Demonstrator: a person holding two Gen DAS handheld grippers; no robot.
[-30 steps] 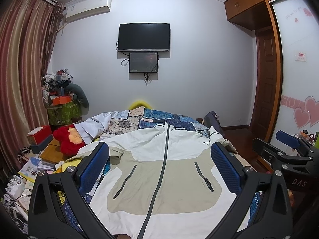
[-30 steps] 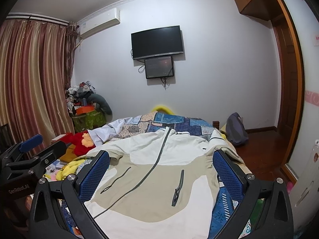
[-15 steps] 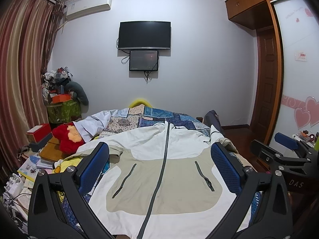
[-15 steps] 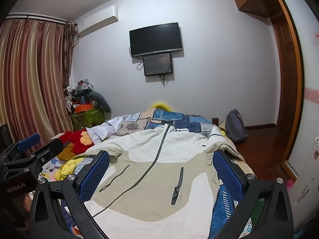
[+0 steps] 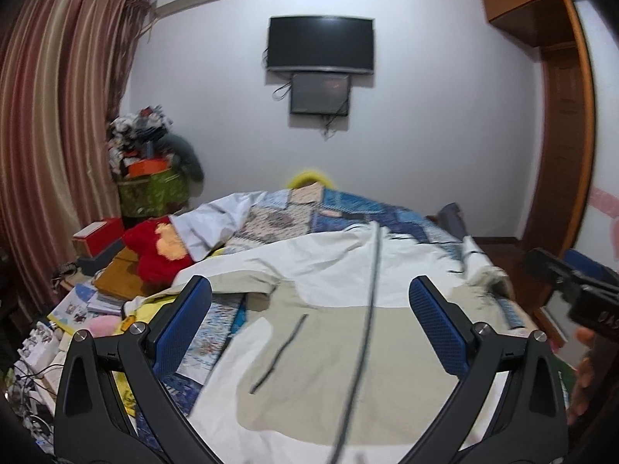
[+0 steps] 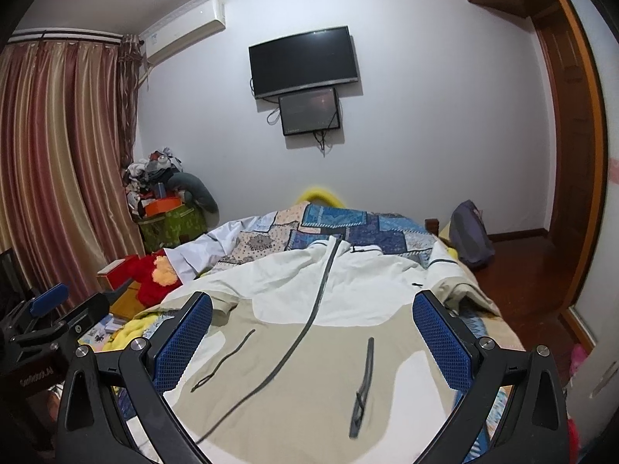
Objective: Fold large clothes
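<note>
We hold 2 grippers above the near end of a bed, and both look along it to the far wall. The left gripper [image 5: 309, 332] has its jaws wide apart and nothing is between the blue pads [image 5: 182, 328]. The right gripper [image 6: 313, 338] is the same: jaws spread wide, holding nothing.

The jacket [image 5: 329, 348] lies flat on the quilt [image 5: 348, 212], front side up, with the collar toward the far wall and the hem near us. It is white at the top and at the bottom, with a beige panel across the middle. A grey zipper [image 6: 309, 317] runs down the centre, and it looks closed. We see 2 dark pocket zips [image 6: 363, 382] on the beige part, 1 on each side. The left sleeve [image 5: 236, 282] is bent across near the left pad. The right sleeve [image 6: 452, 274] falls toward the right edge of the bed.

In the right view the left gripper appears at the left border, and in the left view the right gripper appears at the right border, so they are well apart.

A red plush toy [image 6: 154, 274] lies left of the bed, beside boxes and books. On the wall hangs a TV [image 6: 303, 62] with a smaller screen [image 6: 309, 112] just under it. Curtains [image 6: 58, 174] cover the left side.
</note>
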